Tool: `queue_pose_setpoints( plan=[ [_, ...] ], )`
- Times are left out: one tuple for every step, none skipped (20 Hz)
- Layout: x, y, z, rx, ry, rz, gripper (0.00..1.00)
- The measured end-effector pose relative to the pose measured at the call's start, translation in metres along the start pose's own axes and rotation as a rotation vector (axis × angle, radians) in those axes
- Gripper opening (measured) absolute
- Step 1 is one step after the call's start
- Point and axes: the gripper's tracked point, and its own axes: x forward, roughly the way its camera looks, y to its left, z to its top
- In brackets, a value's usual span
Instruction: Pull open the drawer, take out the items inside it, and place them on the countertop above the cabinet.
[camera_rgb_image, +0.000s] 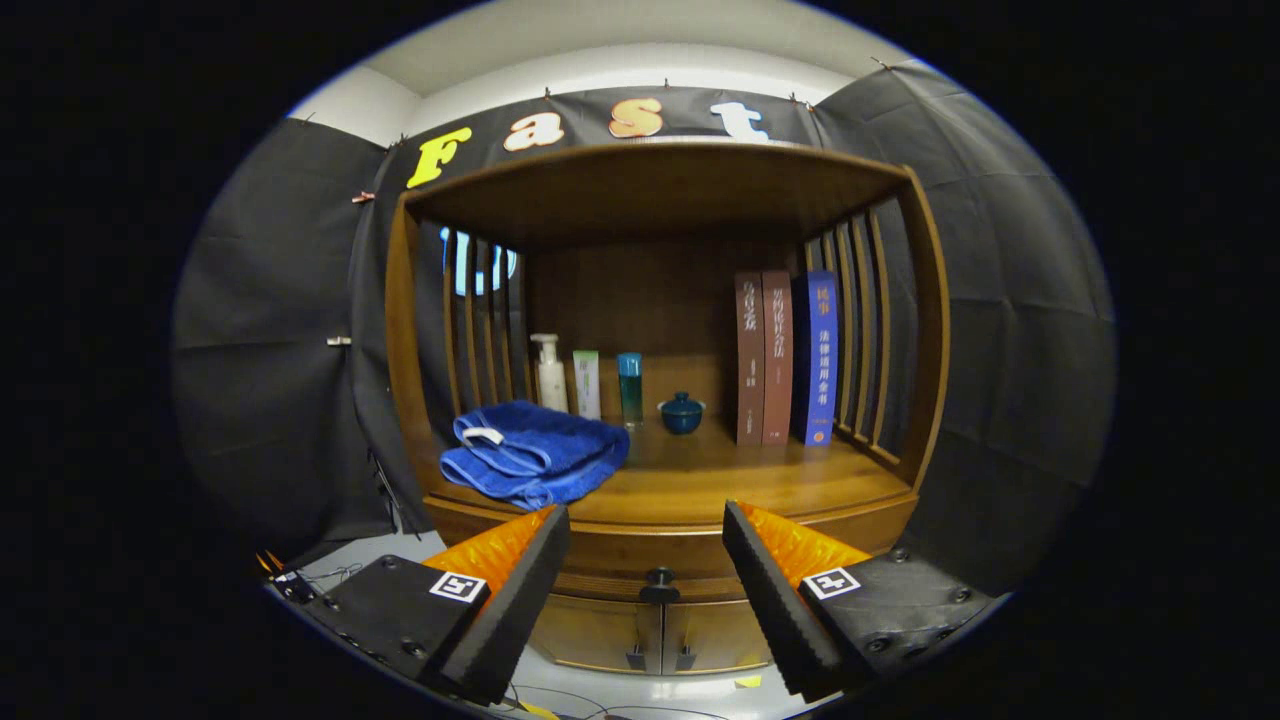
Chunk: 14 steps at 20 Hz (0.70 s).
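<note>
- One gripper (646, 560) in the gripper view, fingers spread wide, nothing between them, touching nothing.
- Wooden cabinet (925, 330) straight ahead, beyond the fingers, with slatted sides and an open shelf space over the counter (720, 475).
- Drawer (640, 560) sits just under the counter edge, closed; its dark round knob (659, 577) lies in the gap between the two fingers, further off, not touched.
- Drawer contents can't be seen with it closed.
- Below the drawer, two lower cabinet doors (600, 635) meet at a centre seam with small dark handles, both closed.
- Folded blue towel (535, 455) on the counter, front left side, above the left finger, with a small white tag on top.
- Behind the towel, near the back panel: white pump bottle (549, 375), pale green tube (587, 383) just beside it, teal bottle (630, 388) next, all upright in a row.
- Small dark blue lidded cup (682, 412) stands right of the teal bottle, apart from it.
- Three books upright at the right side of the counter: two brown books (763, 357) touching each other, blue book (821, 357) beside them against the right slats.
- Pale floor (620, 690) under the cabinet, thin cables lying on it near the fingers.
</note>
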Motion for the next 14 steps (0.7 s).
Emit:
queue_pose_setpoints(
  plan=[
    [0.010, -0.002, -0.012, -0.004, 0.020, -0.006, 0.99],
    [0.018, -0.002, -0.024, -0.006, 0.040, -0.008, 0.99],
    [0.027, -0.001, -0.037, -0.007, 0.058, -0.010, 0.99],
    [0.036, -0.002, -0.049, -0.002, 0.077, -0.013, 0.99],
    [0.044, -0.002, -0.062, 0.005, 0.096, -0.017, 0.99],
    [0.052, -0.002, -0.075, 0.016, 0.116, -0.019, 0.99],
    [0.060, -0.003, -0.086, 0.026, 0.139, -0.021, 1.00],
    [0.066, -0.004, -0.095, 0.035, 0.155, -0.025, 1.00],
    [0.074, -0.005, -0.102, 0.041, 0.165, -0.029, 0.99],
    [0.079, -0.007, -0.109, 0.040, 0.175, -0.037, 0.99],
    [0.084, -0.009, -0.116, 0.036, 0.188, -0.045, 0.99],
    [0.089, -0.009, -0.123, 0.032, 0.203, -0.047, 0.98],
    [0.093, -0.009, -0.129, 0.022, 0.218, -0.050, 0.96],
    [0.097, -0.010, -0.136, 0.013, 0.234, -0.054, 0.89]
  ],
)
